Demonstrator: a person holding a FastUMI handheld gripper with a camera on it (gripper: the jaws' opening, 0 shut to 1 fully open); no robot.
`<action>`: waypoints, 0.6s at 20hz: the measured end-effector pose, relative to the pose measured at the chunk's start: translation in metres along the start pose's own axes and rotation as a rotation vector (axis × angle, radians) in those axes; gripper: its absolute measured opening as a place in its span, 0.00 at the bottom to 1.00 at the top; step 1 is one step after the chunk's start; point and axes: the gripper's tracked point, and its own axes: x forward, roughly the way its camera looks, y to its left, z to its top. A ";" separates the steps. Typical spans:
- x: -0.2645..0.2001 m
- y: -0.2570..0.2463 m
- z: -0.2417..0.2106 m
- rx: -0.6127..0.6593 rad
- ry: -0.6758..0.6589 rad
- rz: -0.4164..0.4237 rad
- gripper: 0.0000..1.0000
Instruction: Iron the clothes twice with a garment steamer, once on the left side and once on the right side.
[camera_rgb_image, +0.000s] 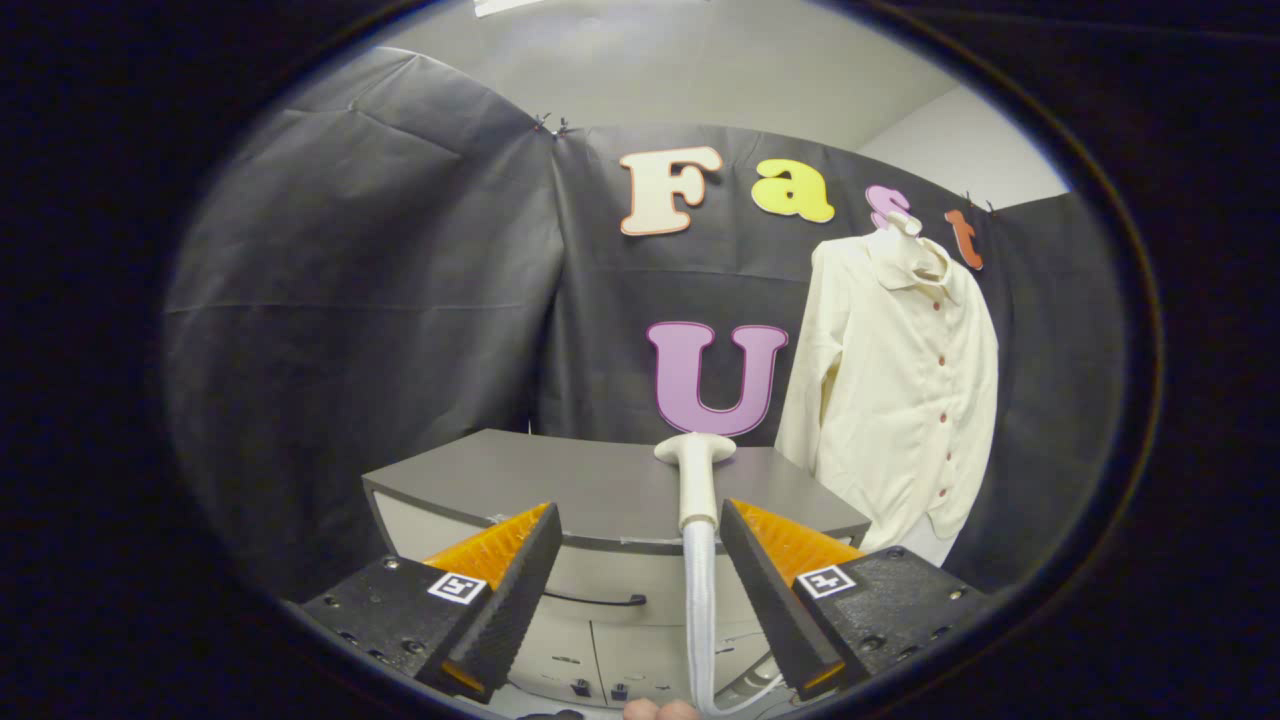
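Fronting grey cabinet (600, 480) (tool (637, 560) agape)

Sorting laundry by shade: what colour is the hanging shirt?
Cream, with small dark reddish buttons; the shirt shows best in the gripper view, beyond the open fingers.

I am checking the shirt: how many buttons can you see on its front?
5 small buttons run down the placket of the cream shirt hanging beyond the cabinet; more may be hidden by folds. The open tool has the steamer handle beside one finger.

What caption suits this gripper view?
Open claw around steamer wand, cream shirt hanging beyond grey cabinet.
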 end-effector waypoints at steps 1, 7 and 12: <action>0.010 -0.004 0.000 -0.006 -0.002 -0.006 0.97; 0.071 -0.028 -0.017 -0.037 0.062 -0.044 0.97; 0.118 -0.046 -0.035 -0.011 0.161 -0.069 0.97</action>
